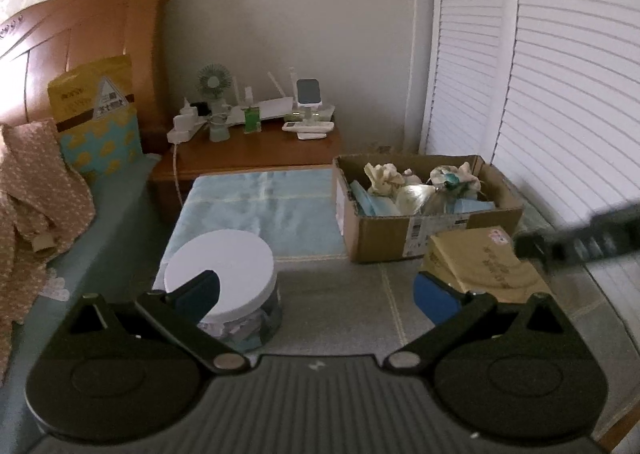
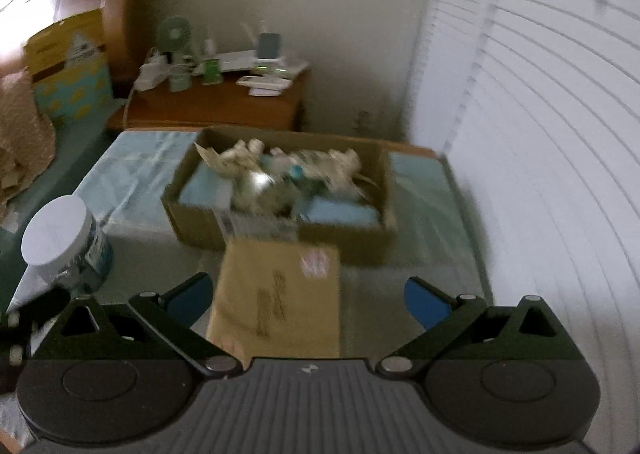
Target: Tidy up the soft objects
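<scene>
An open cardboard box [image 1: 424,230] holds a pile of pale soft objects [image 1: 416,186] and blue packs; it also shows in the right wrist view [image 2: 280,226], with the soft objects [image 2: 280,170] blurred. My left gripper [image 1: 316,294] is open and empty, with its left finger over a white-lidded jar [image 1: 224,266]. My right gripper [image 2: 308,298] is open and empty, above a flat tan box [image 2: 280,294] in front of the cardboard box. The right gripper's body [image 1: 580,238] shows at the right edge of the left wrist view.
A wooden nightstand [image 1: 248,154] with a fan, power strip and small devices stands at the back. A bed with a pink blanket [image 1: 36,190] and a yellow bag [image 1: 92,94] lies at left. White louvred doors [image 1: 560,94] close off the right. A light blue cloth [image 1: 264,206] covers the surface.
</scene>
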A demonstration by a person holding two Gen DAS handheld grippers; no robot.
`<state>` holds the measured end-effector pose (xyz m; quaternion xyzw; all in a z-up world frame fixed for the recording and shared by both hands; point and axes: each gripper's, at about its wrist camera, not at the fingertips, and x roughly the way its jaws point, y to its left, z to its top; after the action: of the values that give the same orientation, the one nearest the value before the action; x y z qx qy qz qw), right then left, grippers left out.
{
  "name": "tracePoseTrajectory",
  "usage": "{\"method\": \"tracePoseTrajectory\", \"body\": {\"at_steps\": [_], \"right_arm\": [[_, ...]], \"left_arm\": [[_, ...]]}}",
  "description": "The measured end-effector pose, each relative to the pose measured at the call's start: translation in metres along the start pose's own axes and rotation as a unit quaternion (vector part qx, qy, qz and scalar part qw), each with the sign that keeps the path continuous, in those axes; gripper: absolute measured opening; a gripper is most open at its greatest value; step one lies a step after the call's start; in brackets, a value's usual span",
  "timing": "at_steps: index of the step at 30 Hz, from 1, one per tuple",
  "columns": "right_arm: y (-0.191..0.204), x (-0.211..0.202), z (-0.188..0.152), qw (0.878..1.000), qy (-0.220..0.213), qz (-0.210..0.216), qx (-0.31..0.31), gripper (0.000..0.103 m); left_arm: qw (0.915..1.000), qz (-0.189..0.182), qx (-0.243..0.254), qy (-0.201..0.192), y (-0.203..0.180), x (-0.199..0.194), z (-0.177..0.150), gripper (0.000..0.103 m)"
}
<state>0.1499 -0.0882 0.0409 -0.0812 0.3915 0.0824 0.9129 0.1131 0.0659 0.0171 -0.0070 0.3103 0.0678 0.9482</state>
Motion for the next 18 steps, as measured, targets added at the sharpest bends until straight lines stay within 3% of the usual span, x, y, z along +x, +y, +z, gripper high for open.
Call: {"method": "tracePoseTrajectory", "body": {"at_steps": [7,18], "right_arm": [[-0.011,-0.041,-0.040,0.999,-0.009,-0.016,0.044,0.103],[-0.016,-0.058,-0.044,0.998,-0.030,-0.028,0.046,0.103]], "left_arm": [[0.9993,-0.024,0.013,0.027,-0.019,-0.007,0.007,0.102],[0.9989,-0.019,0.031,0.030,-0.038,-0.016,0.012,0.102]]}}
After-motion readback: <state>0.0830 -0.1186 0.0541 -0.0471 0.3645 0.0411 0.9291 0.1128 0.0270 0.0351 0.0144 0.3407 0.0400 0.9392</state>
